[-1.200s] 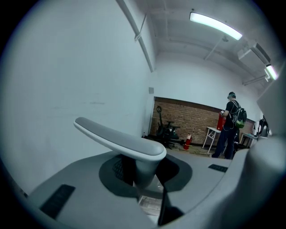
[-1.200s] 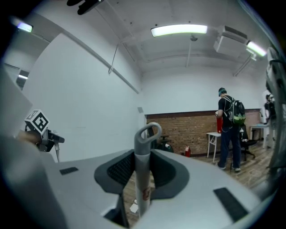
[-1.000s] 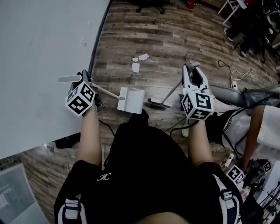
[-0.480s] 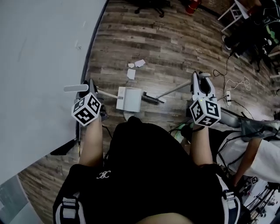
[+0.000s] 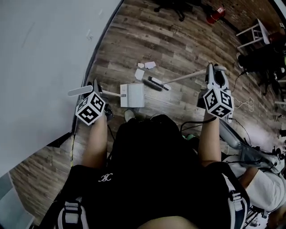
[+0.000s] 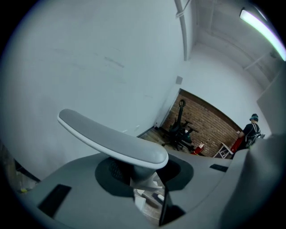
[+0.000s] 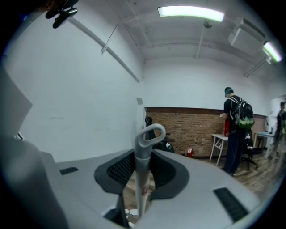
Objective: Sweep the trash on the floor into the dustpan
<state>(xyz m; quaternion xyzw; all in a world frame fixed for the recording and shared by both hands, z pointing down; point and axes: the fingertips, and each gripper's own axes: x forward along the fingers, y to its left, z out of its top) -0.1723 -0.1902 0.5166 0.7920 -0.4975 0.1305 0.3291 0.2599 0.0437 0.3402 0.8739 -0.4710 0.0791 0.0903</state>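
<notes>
A white dustpan (image 5: 132,95) stands on the wood floor in front of me. Its long handle runs left to my left gripper (image 5: 94,86). The handle's flat grey top bar (image 6: 111,138) lies across that gripper (image 6: 144,172), and the stem sits between the jaws, which have just been opening slightly. My right gripper (image 5: 214,71) is shut on the broom handle (image 7: 144,156), whose loop end rises above the jaws (image 7: 142,170). The broom head (image 5: 155,83) rests on the floor just beyond the dustpan's far right corner. Paper scraps (image 5: 140,74) lie beside it, with more a little farther off (image 5: 150,65).
A white wall (image 5: 44,53) runs along the left. Cables (image 5: 241,105) trail over the floor at the right. At the far end are a chair base (image 5: 172,6), a red extinguisher (image 5: 214,15) and a white stool (image 5: 254,33). A person (image 7: 234,129) stands by the brick wall.
The right gripper swung the broom head from the dustpan's near right side to the floor beyond it, next to the paper scraps. The left gripper sank a little with the dustpan handle.
</notes>
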